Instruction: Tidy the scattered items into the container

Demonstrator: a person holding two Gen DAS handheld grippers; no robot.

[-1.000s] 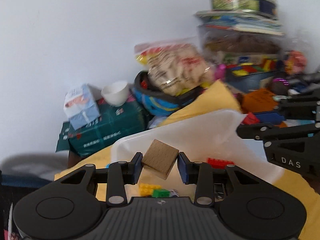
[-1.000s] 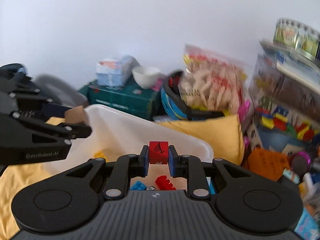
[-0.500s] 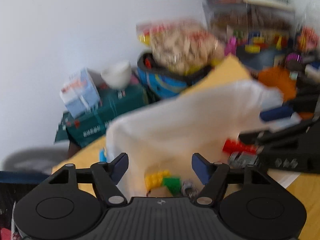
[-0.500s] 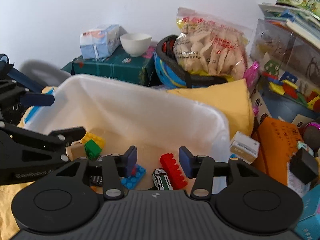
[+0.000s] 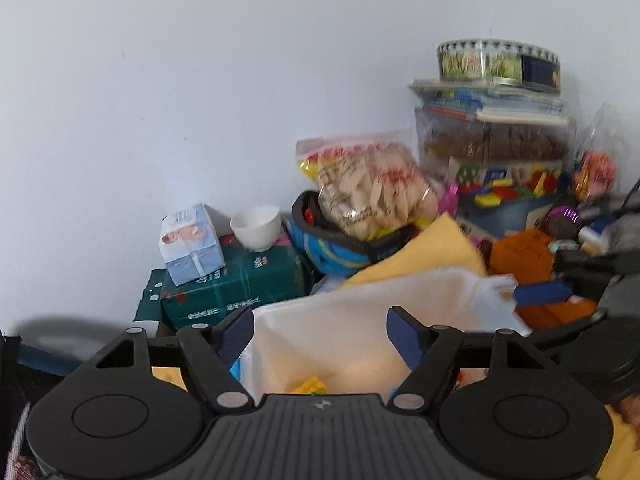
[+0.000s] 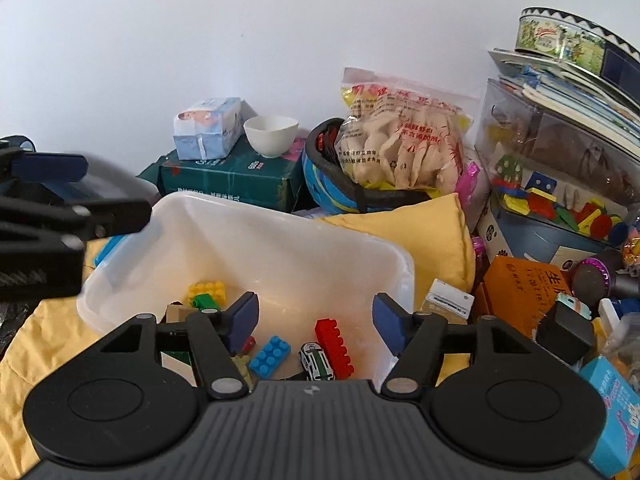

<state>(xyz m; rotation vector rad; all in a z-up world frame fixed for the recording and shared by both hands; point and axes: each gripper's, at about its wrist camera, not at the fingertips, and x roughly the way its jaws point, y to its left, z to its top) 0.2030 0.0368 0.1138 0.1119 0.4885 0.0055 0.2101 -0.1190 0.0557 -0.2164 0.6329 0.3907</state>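
Note:
A translucent white bin [image 6: 280,216] sits on yellow cloth and holds a yellow brick [image 6: 207,290], a green brick [image 6: 206,302], a blue brick [image 6: 270,356], a red brick [image 6: 334,346], a toy car [image 6: 317,362] and a wooden block [image 6: 178,312]. My right gripper [image 6: 315,320] hangs over the bin's near side, its jaws opening with nothing between them. My left gripper [image 5: 322,334] is above the bin [image 5: 360,308] at its left end. Its jaws are also opening and hold nothing. In the right wrist view the left gripper [image 6: 92,192] enters from the left edge.
Behind the bin stand a green box [image 6: 232,176] with a tissue pack [image 6: 208,128] and a white bowl [image 6: 271,135], a helmet holding a snack bag [image 6: 400,140], and a yellow cushion [image 6: 420,232]. To the right are an orange box [image 6: 520,292] and a clear toy box [image 6: 560,168].
Both grippers opened. The wooden block left the left gripper and the red cube left the right one; the block now lies in the bin. The left gripper pulled back from the bin.

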